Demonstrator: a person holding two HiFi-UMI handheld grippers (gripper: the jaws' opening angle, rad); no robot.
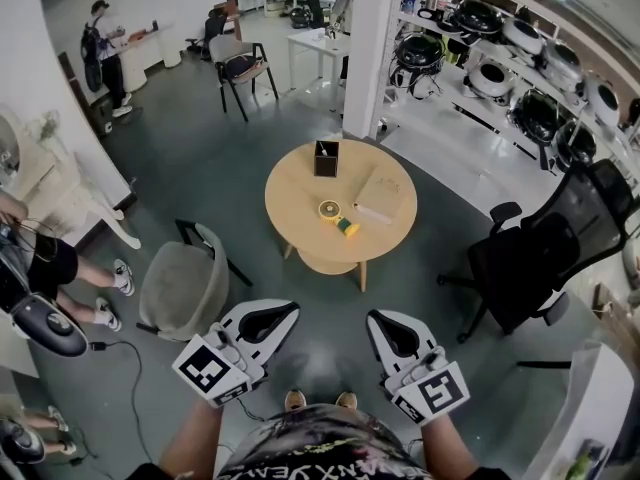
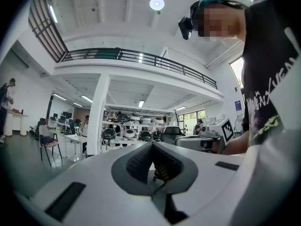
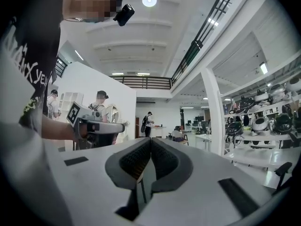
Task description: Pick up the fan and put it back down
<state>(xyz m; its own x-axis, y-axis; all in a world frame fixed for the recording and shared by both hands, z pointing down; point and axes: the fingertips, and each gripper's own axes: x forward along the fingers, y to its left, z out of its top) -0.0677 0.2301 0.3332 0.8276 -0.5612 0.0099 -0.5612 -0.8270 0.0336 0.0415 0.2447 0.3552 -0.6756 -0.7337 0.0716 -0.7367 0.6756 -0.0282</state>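
A small yellow fan (image 1: 330, 209) with a green handle (image 1: 347, 228) lies on the round wooden table (image 1: 300, 213), well ahead of me. Both grippers hang low near my body, far short of the table. My left gripper (image 1: 288, 308) is shut with nothing between its fingers, and in its own view the jaws meet at the tips (image 2: 151, 145). My right gripper (image 1: 376, 317) is likewise shut and empty (image 3: 150, 139). The two point level towards each other, so each shows in the other's view: the right gripper (image 2: 211, 138) and the left gripper (image 3: 94, 124).
A dark open box (image 1: 326, 158) and a tan book (image 1: 381, 196) share the table. A grey armchair (image 1: 184, 288) stands at its left, a black office chair (image 1: 530, 260) at its right. A white pillar (image 1: 368, 48), shelves of round devices (image 1: 520, 78) and a seated person's legs (image 1: 70, 268) lie around.
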